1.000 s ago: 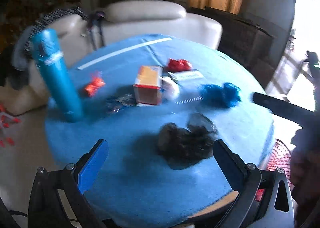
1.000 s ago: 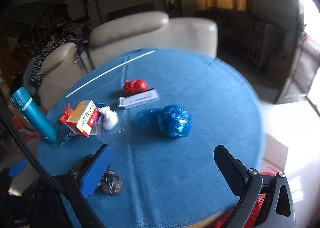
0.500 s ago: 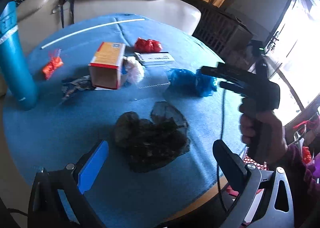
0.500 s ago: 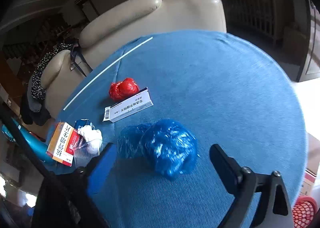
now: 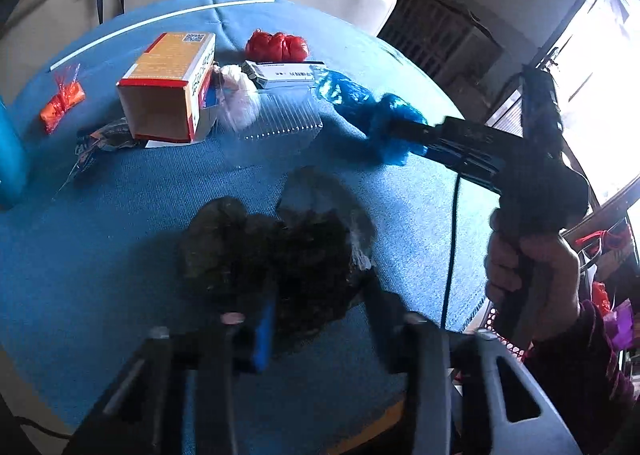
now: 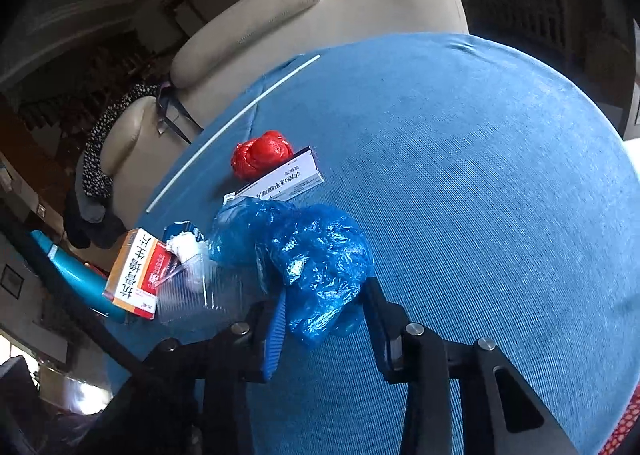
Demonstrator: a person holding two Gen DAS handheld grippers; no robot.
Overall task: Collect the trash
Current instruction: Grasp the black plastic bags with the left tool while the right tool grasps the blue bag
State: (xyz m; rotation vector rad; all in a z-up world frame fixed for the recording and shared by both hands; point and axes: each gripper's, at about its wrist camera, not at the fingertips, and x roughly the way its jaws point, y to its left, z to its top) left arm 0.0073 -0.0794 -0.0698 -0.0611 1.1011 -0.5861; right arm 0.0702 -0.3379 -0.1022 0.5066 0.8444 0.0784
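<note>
Your tabletop (image 6: 480, 175) wears a matt, ribbed blue cloth. The blue plastic bag (image 6: 320, 267) is thin, crinkled and glossy; the black bag (image 5: 276, 255) looks duller. The medicine box (image 5: 168, 87) is smooth printed cardboard. The armchair (image 6: 320, 15) behind shows soft-sheened cream leather.
</note>
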